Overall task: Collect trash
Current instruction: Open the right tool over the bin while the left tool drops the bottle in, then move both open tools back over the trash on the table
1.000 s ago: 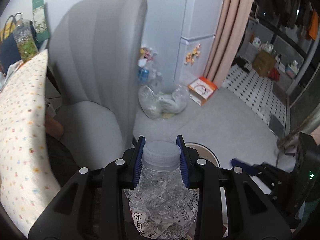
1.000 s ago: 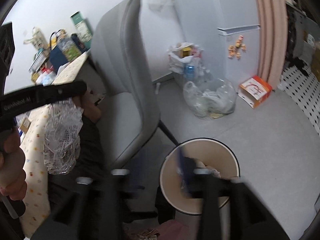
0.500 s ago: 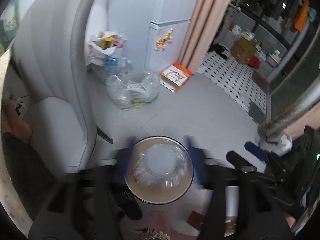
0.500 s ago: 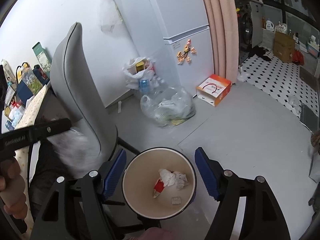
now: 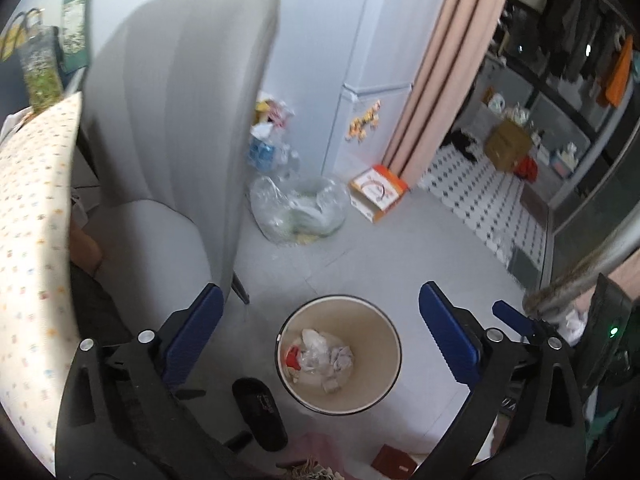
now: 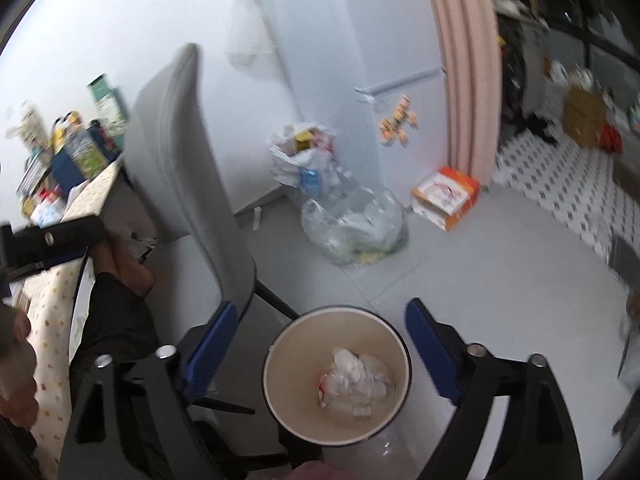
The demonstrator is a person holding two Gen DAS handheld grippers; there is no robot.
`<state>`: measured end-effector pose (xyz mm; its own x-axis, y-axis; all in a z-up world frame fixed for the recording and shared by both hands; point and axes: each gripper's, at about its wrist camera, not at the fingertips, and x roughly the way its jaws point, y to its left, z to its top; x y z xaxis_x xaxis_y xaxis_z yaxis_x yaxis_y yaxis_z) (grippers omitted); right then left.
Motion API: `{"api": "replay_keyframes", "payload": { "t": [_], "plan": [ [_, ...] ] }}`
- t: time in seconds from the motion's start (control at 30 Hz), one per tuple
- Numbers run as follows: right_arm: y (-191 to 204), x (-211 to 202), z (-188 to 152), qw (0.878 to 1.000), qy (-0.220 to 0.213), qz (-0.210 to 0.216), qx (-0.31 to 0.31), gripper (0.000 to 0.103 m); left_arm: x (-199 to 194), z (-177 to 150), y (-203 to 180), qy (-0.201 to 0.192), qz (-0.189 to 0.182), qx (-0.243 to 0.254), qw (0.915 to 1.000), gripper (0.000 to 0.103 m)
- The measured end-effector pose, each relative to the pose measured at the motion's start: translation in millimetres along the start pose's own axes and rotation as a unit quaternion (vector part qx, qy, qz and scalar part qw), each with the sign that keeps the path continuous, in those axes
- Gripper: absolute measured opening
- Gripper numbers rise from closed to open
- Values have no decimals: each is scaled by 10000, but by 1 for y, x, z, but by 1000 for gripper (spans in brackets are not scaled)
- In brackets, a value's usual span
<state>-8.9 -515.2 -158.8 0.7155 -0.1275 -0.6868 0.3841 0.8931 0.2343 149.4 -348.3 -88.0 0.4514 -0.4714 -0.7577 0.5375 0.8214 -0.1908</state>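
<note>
1. Round cream plastic waste bin, dark rim, smooth tapered wall; stands on the grey floor.
2. Crumpled clear plastic bottle and white paper trash; lies at the bin's bottom.
3. Left tool: ribbed blue pads spread wide, empty, above the bin.
4. Right tool: fingers apart, empty, above the bin.
5. Grey upholstered chair; left of the bin.
6. Clear filled plastic bag; beyond the bin.

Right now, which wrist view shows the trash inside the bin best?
The left wrist view: the trash inside the bin looks sharp, its red scrap distinct. The right wrist view shows the same pile blurred and paler.
</note>
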Motion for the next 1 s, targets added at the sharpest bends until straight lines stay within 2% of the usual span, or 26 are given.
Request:
{"api": "replay_keyframes", "payload": {
  "t": [0.03, 0.2, 0.4, 0.63, 1.0],
  "plan": [
    [10, -3, 2, 9999, -73, 55, -117, 96, -9, 0, 5, -83, -11, -52, 10000, 97],
    [51, -10, 16, 9989, -125, 274, -372, 95, -51, -1, 35, -555, 102, -333, 9978, 97],
    [106, -23, 22, 9959, -171, 553, -688, 95, -95, -15, 83, -904, 214, -816, 9923, 97],
    [166, -32, 19, 9919, -68, 598, -1118, 95, -140, -39, 147, -1231, 422, -1430, 9811, 97],
    [250, -51, 3, 9787, 22, 1060, -1756, 95, -183, -65, 215, -1627, 556, -2106, 9623, 97]
  ]
}}
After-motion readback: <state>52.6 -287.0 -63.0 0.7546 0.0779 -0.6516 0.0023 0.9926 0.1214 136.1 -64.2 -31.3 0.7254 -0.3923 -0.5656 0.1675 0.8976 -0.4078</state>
